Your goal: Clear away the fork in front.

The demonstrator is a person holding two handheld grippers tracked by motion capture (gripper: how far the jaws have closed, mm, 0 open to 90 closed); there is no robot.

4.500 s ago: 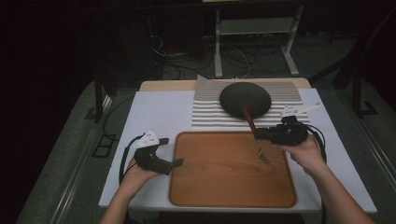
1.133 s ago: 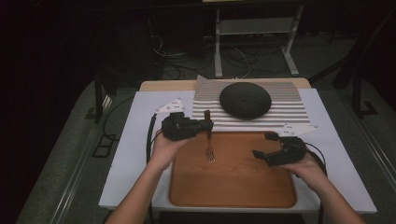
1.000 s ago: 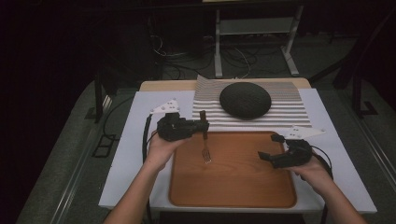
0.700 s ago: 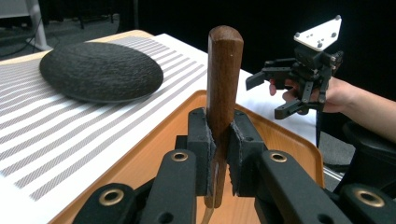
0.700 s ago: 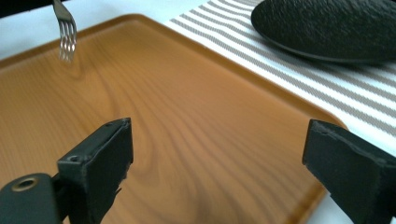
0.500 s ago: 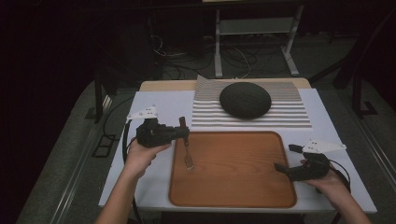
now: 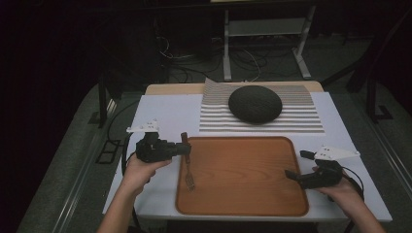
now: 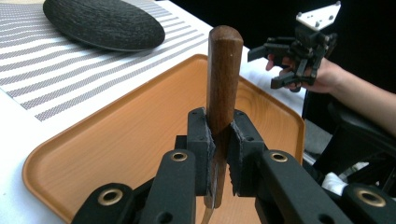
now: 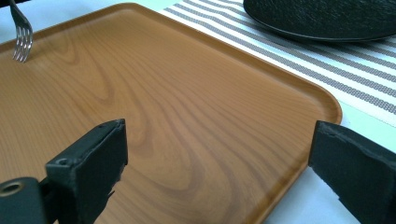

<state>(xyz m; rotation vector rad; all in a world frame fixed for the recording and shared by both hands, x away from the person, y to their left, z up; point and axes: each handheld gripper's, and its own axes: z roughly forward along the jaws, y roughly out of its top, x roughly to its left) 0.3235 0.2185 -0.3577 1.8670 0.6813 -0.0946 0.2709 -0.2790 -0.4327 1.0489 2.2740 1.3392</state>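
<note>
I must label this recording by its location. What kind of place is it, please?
Probably a lab or studio set up as a dining table, not a home. A tray, a dark plate and a striped mat lie on a white-covered table; loose cables and a metal stand fill the dark floor behind.

Before you, the white-covered table (image 7: pixel 160 114) carries a grey-striped placemat (image 7: pixel 301 121) and a rounded orange wooden tray (image 7: pixel 243 174).

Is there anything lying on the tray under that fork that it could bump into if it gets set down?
Nothing visible. The left gripper holds the fork by its wooden handle, tines down over the tray's left part. The wood below it is bare. The plate sits beyond the tray on the striped mat, and the right gripper is at the far edge.
</note>
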